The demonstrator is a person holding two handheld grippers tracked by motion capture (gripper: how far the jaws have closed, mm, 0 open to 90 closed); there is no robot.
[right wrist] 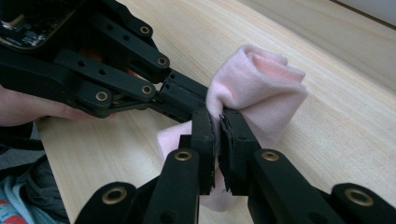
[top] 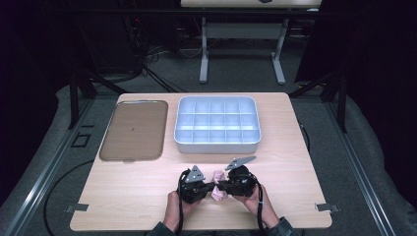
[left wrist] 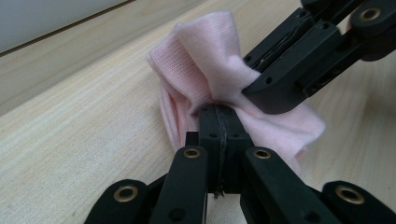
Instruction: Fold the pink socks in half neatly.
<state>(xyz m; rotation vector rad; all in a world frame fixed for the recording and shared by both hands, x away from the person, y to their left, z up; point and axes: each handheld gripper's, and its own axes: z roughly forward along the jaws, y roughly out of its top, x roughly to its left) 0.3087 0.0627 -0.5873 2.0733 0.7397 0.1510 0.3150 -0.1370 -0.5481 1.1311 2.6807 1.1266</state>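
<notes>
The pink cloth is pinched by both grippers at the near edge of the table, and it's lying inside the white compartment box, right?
Not quite. Both grippers do pinch the pink cloth, left gripper and right gripper, but the high view shows it in front of the white compartment box, over the bare table, not inside.

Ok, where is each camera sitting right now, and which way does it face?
High view: above the person's side, looking forward and down at the table, tray, divided box; both hands show.
Left gripper view: rides the left gripper, looking along its shut jaws at the pink cloth; the right gripper shows at upper right.
Right gripper view: rides the right gripper, facing the cloth; the left gripper and a hand show at left.
Shared: both gripper views show the cloth pinched by both grippers.
</notes>
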